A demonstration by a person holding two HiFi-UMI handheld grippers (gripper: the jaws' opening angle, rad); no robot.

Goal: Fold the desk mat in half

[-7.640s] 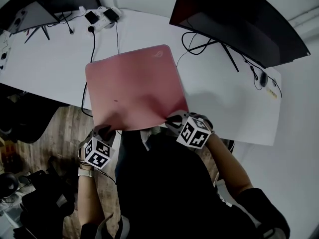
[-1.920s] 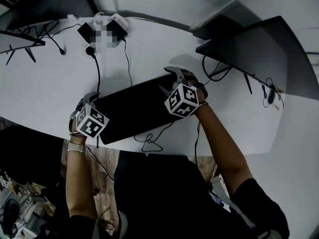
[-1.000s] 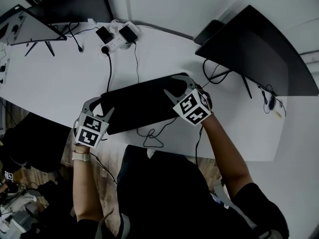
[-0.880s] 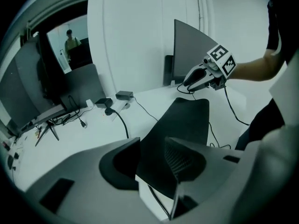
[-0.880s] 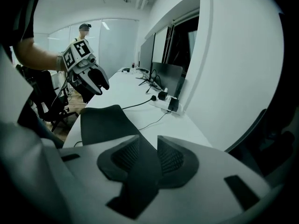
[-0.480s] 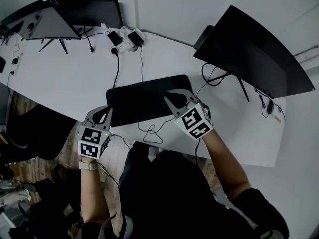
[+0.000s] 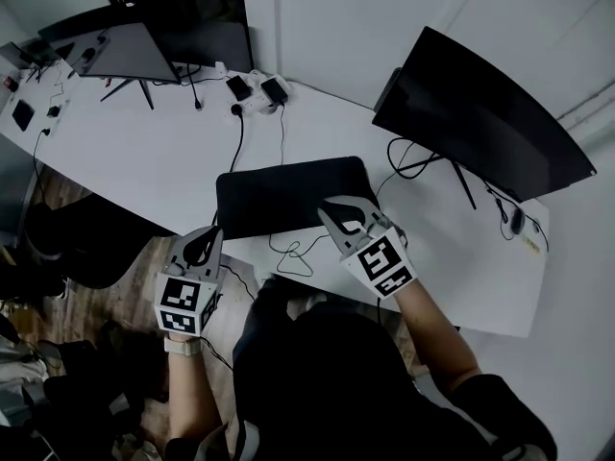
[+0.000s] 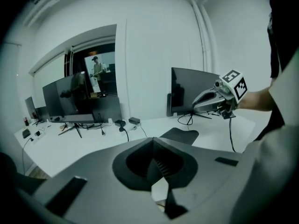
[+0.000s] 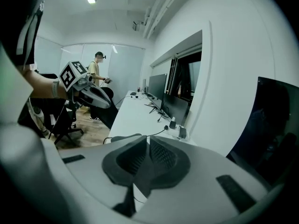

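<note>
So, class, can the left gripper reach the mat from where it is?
Probably yes: the left gripper hangs just off the desk edge by the mat's near left corner, with nothing between them. Its jaws are shut, though.

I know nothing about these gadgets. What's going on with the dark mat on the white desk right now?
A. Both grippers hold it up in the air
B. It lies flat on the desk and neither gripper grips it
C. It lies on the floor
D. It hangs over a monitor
B: the desk mat lies flat on the desk, while the left gripper and right gripper each have their jaws together with nothing between them.
</note>
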